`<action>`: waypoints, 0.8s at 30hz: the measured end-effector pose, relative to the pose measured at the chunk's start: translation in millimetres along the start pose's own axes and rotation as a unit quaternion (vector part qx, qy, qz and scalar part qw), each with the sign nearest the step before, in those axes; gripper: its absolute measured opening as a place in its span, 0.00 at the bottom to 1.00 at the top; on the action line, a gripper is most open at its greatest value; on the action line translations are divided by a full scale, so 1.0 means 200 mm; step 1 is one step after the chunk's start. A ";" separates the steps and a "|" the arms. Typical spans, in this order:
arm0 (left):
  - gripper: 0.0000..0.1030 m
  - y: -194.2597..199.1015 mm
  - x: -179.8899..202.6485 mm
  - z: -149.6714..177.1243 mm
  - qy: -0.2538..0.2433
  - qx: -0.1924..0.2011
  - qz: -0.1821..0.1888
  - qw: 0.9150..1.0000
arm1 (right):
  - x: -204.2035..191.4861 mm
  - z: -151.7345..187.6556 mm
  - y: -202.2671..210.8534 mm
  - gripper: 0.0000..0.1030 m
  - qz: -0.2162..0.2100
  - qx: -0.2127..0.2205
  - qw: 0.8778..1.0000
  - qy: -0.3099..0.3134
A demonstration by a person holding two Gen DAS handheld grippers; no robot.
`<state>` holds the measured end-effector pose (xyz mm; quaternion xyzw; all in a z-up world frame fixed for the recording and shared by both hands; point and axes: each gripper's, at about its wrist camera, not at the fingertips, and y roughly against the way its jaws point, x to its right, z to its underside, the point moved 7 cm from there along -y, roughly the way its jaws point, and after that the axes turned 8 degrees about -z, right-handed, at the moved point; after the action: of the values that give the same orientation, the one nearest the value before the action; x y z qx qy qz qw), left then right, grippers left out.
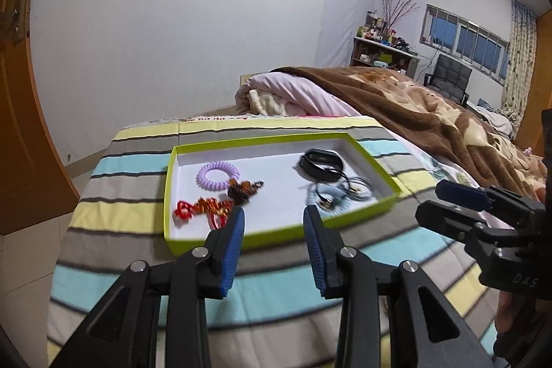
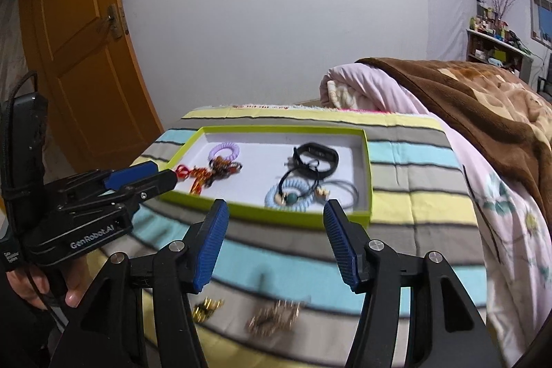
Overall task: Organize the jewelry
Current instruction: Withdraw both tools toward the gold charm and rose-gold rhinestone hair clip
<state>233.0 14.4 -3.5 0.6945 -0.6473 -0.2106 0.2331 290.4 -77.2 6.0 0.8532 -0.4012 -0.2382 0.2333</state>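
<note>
A shallow green-rimmed tray (image 1: 372,158) (image 2: 367,167) with a white floor lies on the striped bedspread. In it lie a purple coil band (image 1: 217,175) (image 2: 224,149), a red and gold knot charm (image 1: 201,208) (image 2: 196,174), a brown piece (image 1: 243,190), a black wristband (image 1: 322,164) (image 2: 319,159), and a pale blue coil band (image 2: 293,195) with thin black cords. My left gripper (image 1: 274,218) is open and empty at the tray's near edge. My right gripper (image 2: 276,212) is open and empty just before the tray. Two blurred gold pieces (image 2: 207,307) (image 2: 276,316) lie on the bedspread below it.
A rolled pink quilt (image 2: 362,88) and a brown blanket (image 1: 431,112) lie right of the tray. An orange door (image 2: 86,57) stands at left. The bed's foot edge is just beyond the tray. A shelf, chair and window are at the far right.
</note>
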 end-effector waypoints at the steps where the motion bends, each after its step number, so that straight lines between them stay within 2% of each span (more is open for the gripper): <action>1: 0.36 0.03 0.01 0.01 -0.001 0.002 -0.001 1.000 | 0.00 0.02 0.03 0.56 0.004 0.000 1.000 0.000; 11: 0.36 0.24 0.06 0.16 0.001 0.008 0.006 1.000 | -0.04 0.18 0.23 0.56 0.017 0.006 1.000 -0.006; 17: 0.49 0.30 0.06 0.26 0.012 0.004 0.008 1.000 | -0.06 0.26 0.29 0.56 0.019 0.003 1.000 -0.008; 24: 0.49 0.30 0.07 0.34 0.017 -0.008 0.014 1.000 | -0.07 0.34 0.30 0.56 0.019 -0.008 1.000 -0.010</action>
<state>145.7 -6.5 -22.4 0.6871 -0.6512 -0.2002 0.2524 206.7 -114.7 -8.3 0.8412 -0.4174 -0.2453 0.2410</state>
